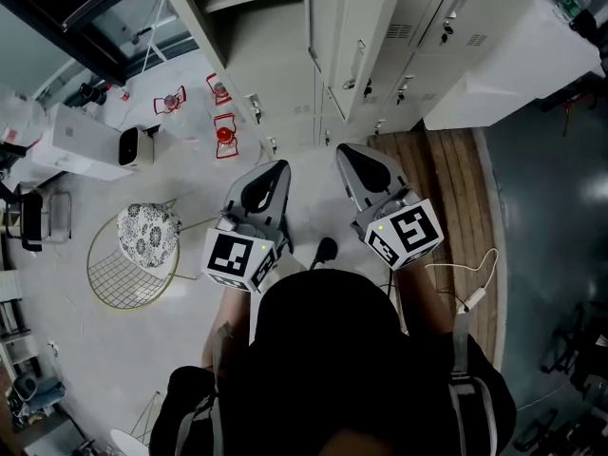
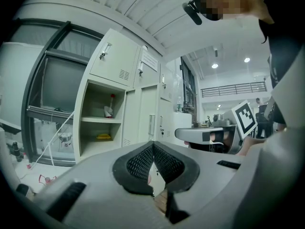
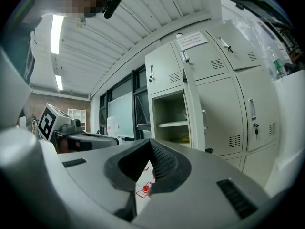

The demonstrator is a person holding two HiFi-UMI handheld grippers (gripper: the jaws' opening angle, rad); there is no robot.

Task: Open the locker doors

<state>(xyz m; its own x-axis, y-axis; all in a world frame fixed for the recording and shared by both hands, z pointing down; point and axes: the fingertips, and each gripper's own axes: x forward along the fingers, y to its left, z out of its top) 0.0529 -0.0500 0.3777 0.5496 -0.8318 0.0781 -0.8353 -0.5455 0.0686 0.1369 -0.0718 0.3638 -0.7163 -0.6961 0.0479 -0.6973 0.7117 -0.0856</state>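
A pale grey bank of lockers fills the top of the head view. One tall compartment stands open and shows its shelves; the door next to it appears swung out a little. Further right the doors are closed. My left gripper and right gripper hover side by side over the floor, short of the lockers, both shut and empty. In the left gripper view the left gripper points at the open compartment. The right gripper faces the same compartment and closed doors.
A gold wire chair with a patterned cushion stands on the floor to the left. Red wire objects and a white box lie beyond it. A wooden platform with a white cable lies to the right, under a white cabinet.
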